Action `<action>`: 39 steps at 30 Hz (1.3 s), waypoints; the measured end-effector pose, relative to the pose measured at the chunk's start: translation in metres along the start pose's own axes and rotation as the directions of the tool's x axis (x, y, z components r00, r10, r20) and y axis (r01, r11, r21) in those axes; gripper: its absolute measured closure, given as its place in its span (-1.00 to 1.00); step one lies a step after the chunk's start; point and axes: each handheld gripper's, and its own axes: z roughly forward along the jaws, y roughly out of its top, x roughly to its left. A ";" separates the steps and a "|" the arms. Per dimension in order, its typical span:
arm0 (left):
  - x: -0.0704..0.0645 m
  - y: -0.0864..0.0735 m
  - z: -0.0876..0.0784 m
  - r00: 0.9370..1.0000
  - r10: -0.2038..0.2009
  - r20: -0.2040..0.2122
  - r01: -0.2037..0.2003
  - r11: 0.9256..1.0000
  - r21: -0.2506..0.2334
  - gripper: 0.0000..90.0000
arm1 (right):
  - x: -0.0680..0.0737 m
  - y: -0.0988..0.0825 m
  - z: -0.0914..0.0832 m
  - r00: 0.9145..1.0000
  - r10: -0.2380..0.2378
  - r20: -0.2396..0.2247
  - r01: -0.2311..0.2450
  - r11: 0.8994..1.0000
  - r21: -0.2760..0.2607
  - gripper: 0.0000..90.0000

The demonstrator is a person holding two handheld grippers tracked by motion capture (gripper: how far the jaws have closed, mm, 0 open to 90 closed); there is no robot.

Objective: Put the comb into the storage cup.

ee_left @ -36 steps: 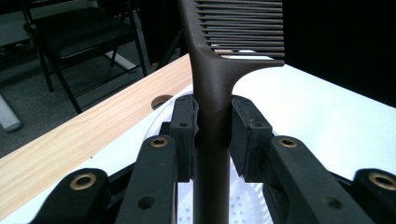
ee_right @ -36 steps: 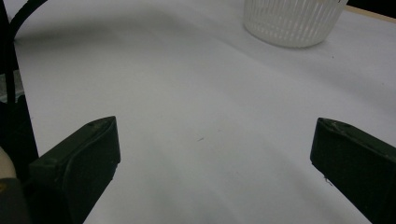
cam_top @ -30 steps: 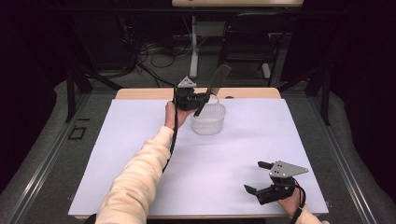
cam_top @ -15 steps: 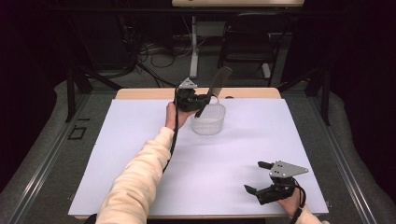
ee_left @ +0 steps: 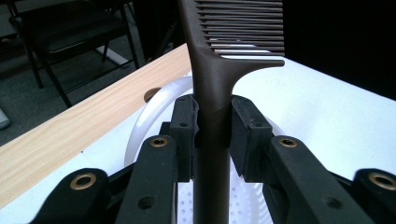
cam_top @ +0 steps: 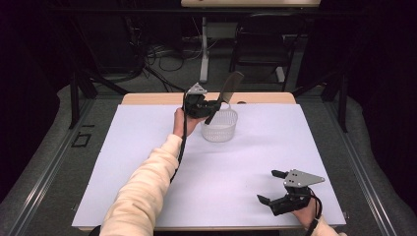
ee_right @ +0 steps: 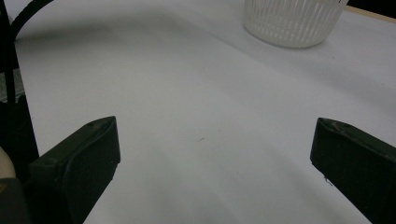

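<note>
A dark brown comb (cam_top: 227,91) (ee_left: 211,93) stands tilted over a white slotted basket (cam_top: 219,129) (ee_left: 140,116) (ee_right: 292,21) at the far middle of the table. My left gripper (cam_top: 209,108) (ee_left: 211,135) is shut on the comb's handle, its pads pressed on both sides, and the toothed end points up and away. The handle's lower end reaches down inside the basket's rim. My right gripper (cam_top: 272,186) (ee_right: 212,154) rests near the table's front right edge, open, with only the white sheet between its jaws.
A white sheet (cam_top: 147,162) covers most of the wooden table (cam_top: 152,98). A dark chair (cam_top: 260,44) and cables on the floor lie beyond the far edge. A black cable (ee_right: 9,84) shows at the left in the right gripper view.
</note>
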 end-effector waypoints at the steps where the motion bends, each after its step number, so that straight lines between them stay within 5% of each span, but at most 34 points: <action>1: 0.000 0.000 0.001 1.000 0.005 0.001 -0.005 1.000 0.002 0.61 | 0.000 0.000 0.000 1.000 0.000 0.000 0.000 1.000 -0.002 -0.97; 11: -0.006 -0.001 0.007 0.998 0.056 0.012 -0.056 0.998 0.038 0.61 | 0.000 0.000 0.000 1.000 -0.001 -0.001 0.001 1.000 -0.001 -0.97; 39: -0.008 -0.006 0.018 0.997 0.058 0.044 -0.061 0.996 0.058 0.61 | 0.000 0.000 0.000 1.000 0.001 -0.002 -0.001 1.000 -0.003 -0.97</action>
